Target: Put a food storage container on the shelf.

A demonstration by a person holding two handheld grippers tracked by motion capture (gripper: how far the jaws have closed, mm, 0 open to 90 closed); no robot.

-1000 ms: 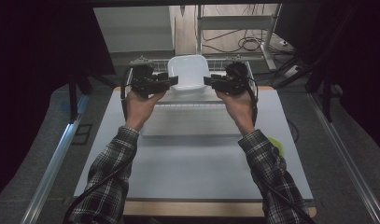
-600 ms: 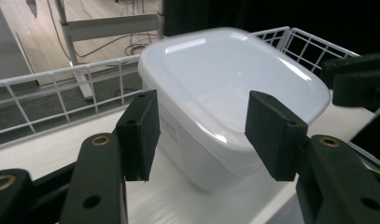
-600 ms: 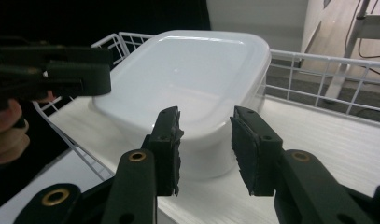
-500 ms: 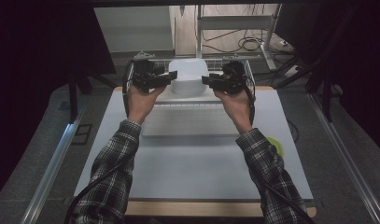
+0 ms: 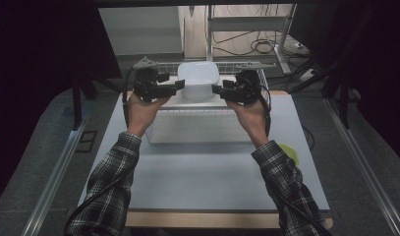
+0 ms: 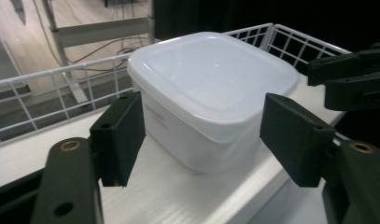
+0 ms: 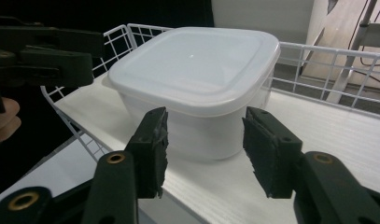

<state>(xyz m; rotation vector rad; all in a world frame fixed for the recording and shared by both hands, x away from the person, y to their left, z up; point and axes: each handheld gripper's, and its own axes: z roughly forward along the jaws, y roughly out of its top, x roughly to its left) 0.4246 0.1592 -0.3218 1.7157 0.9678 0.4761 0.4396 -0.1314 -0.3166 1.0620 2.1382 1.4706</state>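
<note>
A white lidded plastic container point(image 5: 200, 78) stands on a white shelf board point(image 5: 187, 102) at the table's far end. My left gripper point(image 5: 178, 86) is at its left side and my right gripper point(image 5: 218, 89) at its right, both pointing inward. In the left gripper view the container point(image 6: 211, 88) has a corner between the jaws of the left gripper point(image 6: 206, 135), and the pads do not touch it. The right gripper point(image 7: 204, 140) likewise stands open in front of the container point(image 7: 197, 74). Both pairs of jaws have just been opening.
A white wire rail point(image 6: 47, 88) runs along the back and sides of the shelf. A pale mat point(image 5: 202, 182) covers the table, with a yellow-green object point(image 5: 289, 153) near its right edge. Dark curtains hang on both sides.
Both hands stay nearly where they were beside the container. The jaws of each gripper stand wider apart than before. The container has not moved.
</note>
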